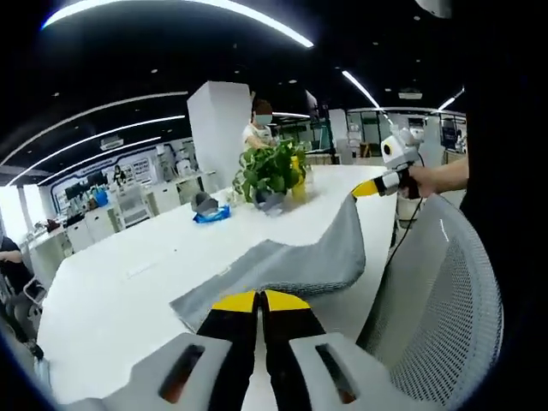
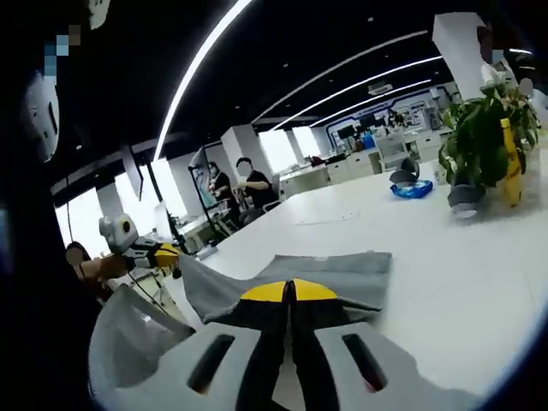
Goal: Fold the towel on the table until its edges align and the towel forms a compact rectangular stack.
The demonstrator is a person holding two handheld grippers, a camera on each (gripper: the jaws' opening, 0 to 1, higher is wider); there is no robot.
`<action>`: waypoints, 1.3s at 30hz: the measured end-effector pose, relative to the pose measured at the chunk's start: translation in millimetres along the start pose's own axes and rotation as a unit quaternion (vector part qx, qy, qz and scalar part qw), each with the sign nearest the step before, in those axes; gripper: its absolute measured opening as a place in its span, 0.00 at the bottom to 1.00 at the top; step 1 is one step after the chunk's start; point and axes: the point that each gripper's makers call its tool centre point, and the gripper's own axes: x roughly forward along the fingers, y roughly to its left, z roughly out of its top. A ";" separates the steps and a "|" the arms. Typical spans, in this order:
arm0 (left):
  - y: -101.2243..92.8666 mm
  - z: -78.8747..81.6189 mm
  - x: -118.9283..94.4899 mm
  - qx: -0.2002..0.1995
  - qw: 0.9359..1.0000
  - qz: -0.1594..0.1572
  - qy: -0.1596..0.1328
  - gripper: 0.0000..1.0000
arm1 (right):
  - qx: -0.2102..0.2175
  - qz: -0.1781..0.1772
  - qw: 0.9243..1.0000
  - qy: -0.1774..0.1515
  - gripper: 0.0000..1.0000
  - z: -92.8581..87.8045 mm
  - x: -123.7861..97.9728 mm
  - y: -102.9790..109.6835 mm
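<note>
Worktop: long white worktop (image 1: pixel 128 282), bare around the cloth
Towel: grey woven towel (image 1: pixel 300 257), near edge lifted off the worktop, far part lying flat; one fold under way, not a compact stack yet
Left hand-held gripper (image 1: pixel 259 301): yellow-tipped jaws closed on one towel corner
Right hand-held gripper (image 2: pixel 289 293): jaws closed on the other corner
Left to do: lay this fold, align edges, fold again

Grey towel (image 1: pixel 291 257), ribbed, partly spread over the white table (image 1: pixel 128 274) edge nearest the mesh chair; two corners lifted, pinched by grippers, middle sagging
</note>
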 end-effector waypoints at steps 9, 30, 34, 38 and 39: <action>5.5 14.0 -28.1 -0.050 0.997 0.022 -0.046 0.02 | 0.027 0.014 0.999 -0.030 0.00 8.8 -11.7 15.7; 17.0 20.2 -49.5 -0.093 0.992 0.059 -0.059 0.02 | 0.039 0.005 0.998 -0.044 0.00 22.2 -15.0 19.1; 25.1 12.7 -41.4 -0.106 0.991 0.063 -0.046 0.02 | 0.030 -0.004 0.999 -0.025 0.00 22.8 -1.5 6.9; 33.7 5.9 -31.1 -0.107 0.992 0.060 -0.030 0.02 | 0.028 -0.011 1.000 0.000 0.00 20.9 14.5 -6.4; 36.2 4.7 -29.0 -0.109 0.992 0.059 -0.028 0.02 | 0.032 -0.011 0.999 0.004 0.00 20.1 17.5 -10.3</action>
